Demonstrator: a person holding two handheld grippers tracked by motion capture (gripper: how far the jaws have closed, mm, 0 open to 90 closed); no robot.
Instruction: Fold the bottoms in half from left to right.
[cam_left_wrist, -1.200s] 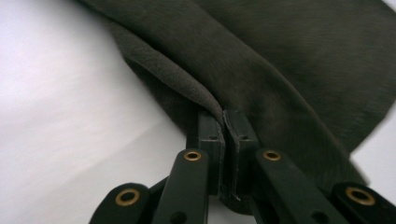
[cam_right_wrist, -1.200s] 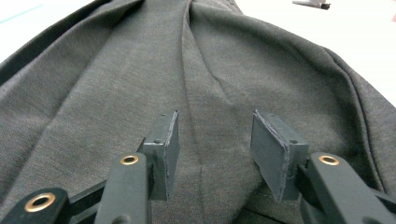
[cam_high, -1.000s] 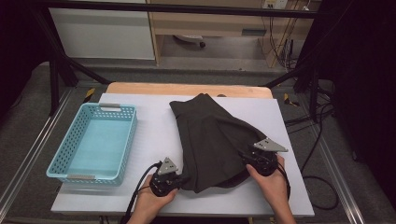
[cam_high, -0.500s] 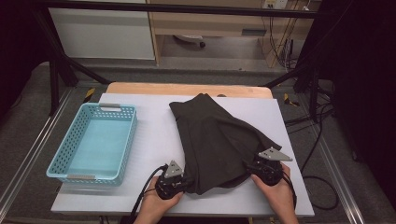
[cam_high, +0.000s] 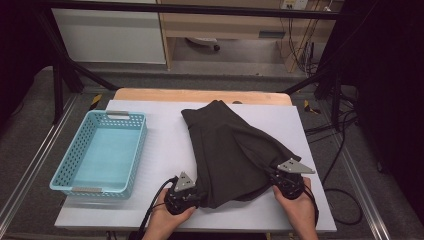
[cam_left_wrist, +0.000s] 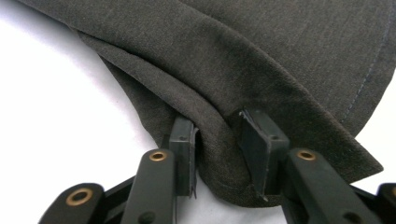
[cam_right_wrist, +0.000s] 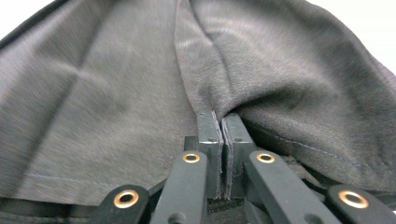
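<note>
holding both hands low at the near hem of the dark garment, which lies spread on the white table, right of the blue basket. my left gripper has just been opening; a fold of the cloth sits loose between its parted jaws. my right gripper has just closed, its jaws pressed together at the garment's right corner, with cloth bunched around them.
</note>
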